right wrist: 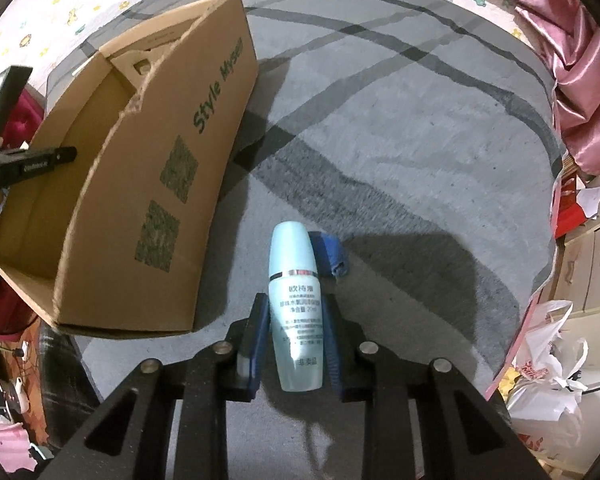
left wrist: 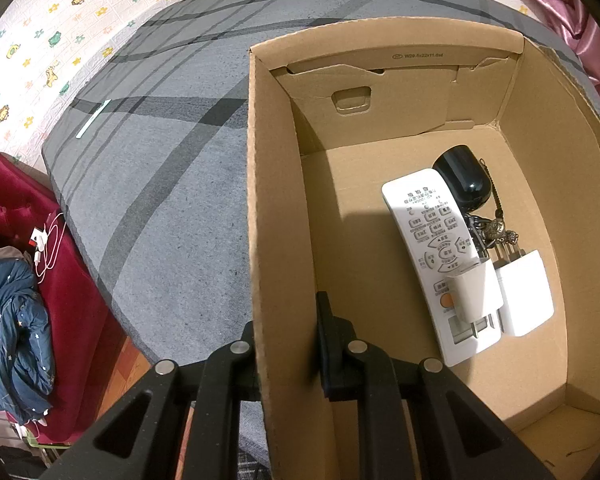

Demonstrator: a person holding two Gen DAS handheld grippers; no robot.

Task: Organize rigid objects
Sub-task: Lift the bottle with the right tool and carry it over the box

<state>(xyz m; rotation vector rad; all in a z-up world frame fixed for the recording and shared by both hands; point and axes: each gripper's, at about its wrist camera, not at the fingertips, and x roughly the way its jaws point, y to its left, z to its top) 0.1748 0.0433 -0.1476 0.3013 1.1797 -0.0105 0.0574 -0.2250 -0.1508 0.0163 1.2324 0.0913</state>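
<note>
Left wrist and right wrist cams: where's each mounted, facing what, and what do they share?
Left wrist: on the left gripper, looking steeply down its jaws, shut on the cardboard box wall; remote and chargers inside.
Right wrist: on the right gripper, looking steeply down; jaws shut on a pale blue bottle.
Shared: the box, grey striped cloth.

Grey bedspread point(right wrist: 400, 128) with darker crossing stripes, spread over the whole bed top. Sitting directly on it: an open cardboard box point(right wrist: 168, 184), "Style" printed in green on its side, plus two blurry code squares. Just beside the box, a pale blue bottle point(right wrist: 294, 300) lying on the fabric, cap end pointing away. Touching the bottle's far side, a small crumpled blue thing point(right wrist: 332, 254), hard to tell what. Way off near the bedspread's far left edge, a thin pale green stick point(left wrist: 93, 119) lying flat.
</note>
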